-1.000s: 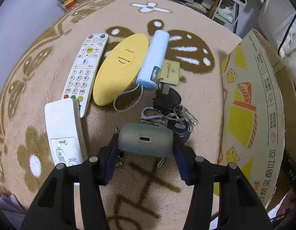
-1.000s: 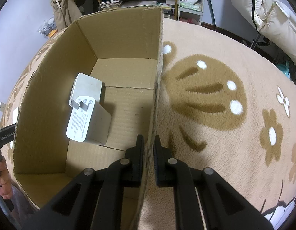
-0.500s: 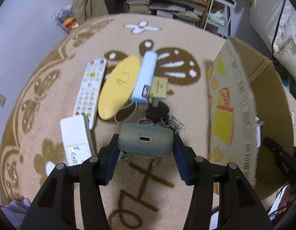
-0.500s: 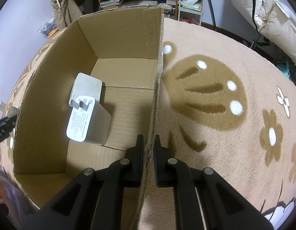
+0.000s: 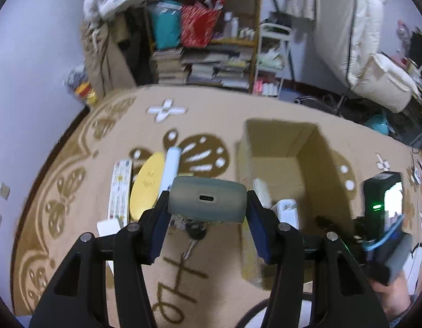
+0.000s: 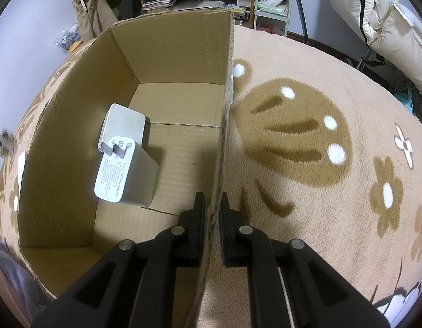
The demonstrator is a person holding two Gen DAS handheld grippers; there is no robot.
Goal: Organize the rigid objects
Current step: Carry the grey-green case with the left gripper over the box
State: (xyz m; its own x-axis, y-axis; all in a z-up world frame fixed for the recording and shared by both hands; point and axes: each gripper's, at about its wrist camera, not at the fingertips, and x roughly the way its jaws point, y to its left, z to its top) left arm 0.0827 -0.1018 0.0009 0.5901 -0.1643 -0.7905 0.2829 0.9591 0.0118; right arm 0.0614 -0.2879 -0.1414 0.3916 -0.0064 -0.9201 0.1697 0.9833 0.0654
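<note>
Aloft between the blue-padded fingers (image 5: 156, 232) of the left gripper (image 5: 206, 216), a grey-green earbud case (image 5: 206, 203) is clamped from both sides, its charging port facing the camera, held clear of the beige patterned carpet (image 5: 216, 109). Directly beneath it lies a bunch of keys (image 5: 194, 235), partly hidden by the case. Just beyond, side by side on the carpet, sit a light blue power bank (image 5: 171, 168), a yellow oval case (image 5: 148, 186) and a white remote control (image 5: 120, 188) with coloured buttons; the corner of a second white remote (image 5: 108, 228) shows near the left finger. To the right stands an open cardboard box (image 5: 282, 139), its top facing up, with a white charger (image 5: 287, 211) visible inside. Across the box, the right gripper (image 6: 212, 229) is closed on the near end of the cardboard box's (image 6: 167, 49) right wall, one finger (image 6: 195, 227) inside and the other outside, the wall's edge pinched between them. Inside, the white charger (image 6: 123, 164) rests on the box floor towards the left wall, its two metal prongs and printed label turned upward. From the left wrist camera, the right gripper's body, with a lit green indicator, appears at the box's near right corner, gripped in a person's hand (image 5: 391, 292). A cluttered shelf (image 5: 205, 38) lines the back wall.
</note>
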